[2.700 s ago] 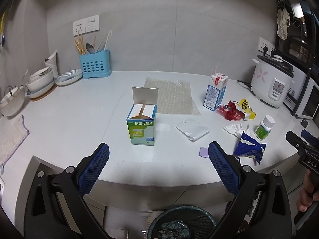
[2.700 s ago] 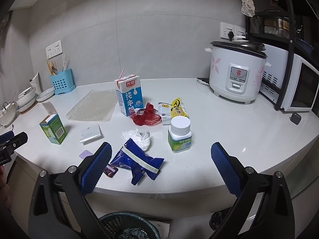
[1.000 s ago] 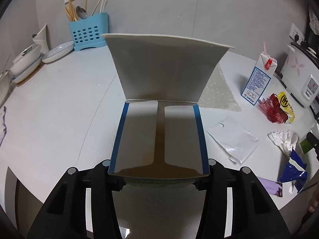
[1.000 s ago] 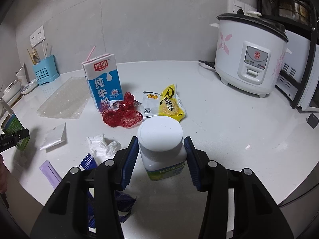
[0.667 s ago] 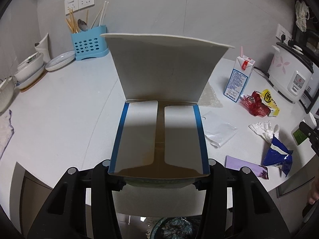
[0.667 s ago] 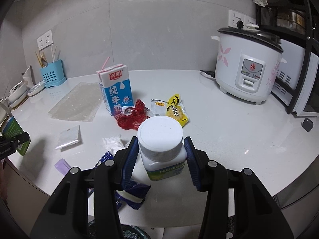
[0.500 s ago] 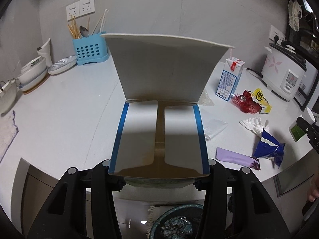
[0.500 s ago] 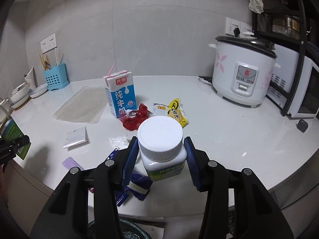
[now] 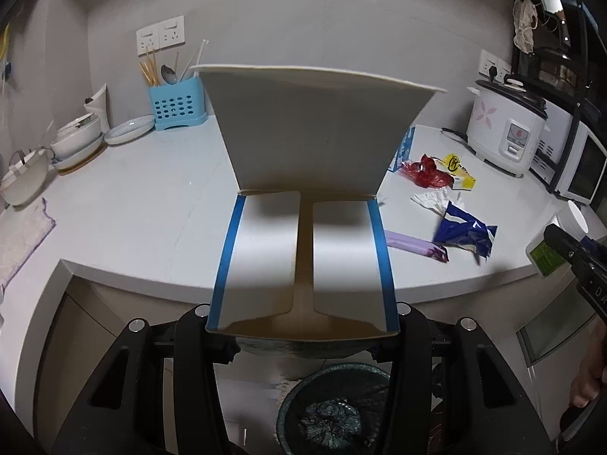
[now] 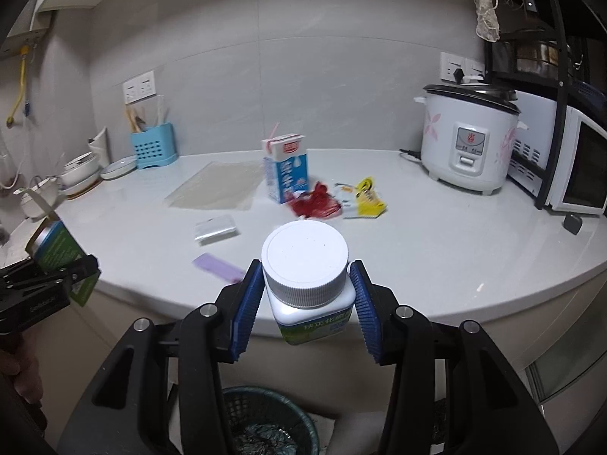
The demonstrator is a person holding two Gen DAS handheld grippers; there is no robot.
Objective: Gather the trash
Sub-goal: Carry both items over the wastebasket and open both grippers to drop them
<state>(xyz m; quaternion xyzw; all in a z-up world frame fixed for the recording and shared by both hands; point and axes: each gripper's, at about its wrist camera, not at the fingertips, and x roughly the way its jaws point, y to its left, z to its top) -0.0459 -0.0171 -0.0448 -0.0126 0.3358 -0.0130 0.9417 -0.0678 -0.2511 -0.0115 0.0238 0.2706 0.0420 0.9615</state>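
Observation:
My left gripper point(image 9: 301, 335) is shut on an open green medicine box point(image 9: 303, 250), its flap up, held off the counter above the dark mesh trash bin point(image 9: 334, 409). The box also shows in the right wrist view point(image 10: 57, 250). My right gripper point(image 10: 305, 303) is shut on a white-capped pill bottle point(image 10: 307, 276) with a green label, held past the counter edge above the bin point(image 10: 261, 417). On the counter lie a milk carton point(image 10: 284, 167), a red wrapper point(image 10: 315, 204), a yellow packet point(image 10: 366, 197), a blue snack bag point(image 9: 464, 229), a purple wrapper point(image 9: 413, 246), crumpled tissue point(image 9: 430, 201), a clear bag point(image 10: 216, 229).
A rice cooker point(image 10: 470, 148) and microwave point(image 10: 584, 174) stand at the right. A blue utensil holder point(image 10: 153, 149), plates and bowls point(image 9: 76, 144) sit at the far left. A bubble-wrap sheet point(image 10: 220, 185) lies mid-counter. The counter's front edge point(image 9: 151, 284) curves below.
Both grippers closed on their items, the left on the box and the right on the bottle, then lifted them and drew back from the counter to above the bin.

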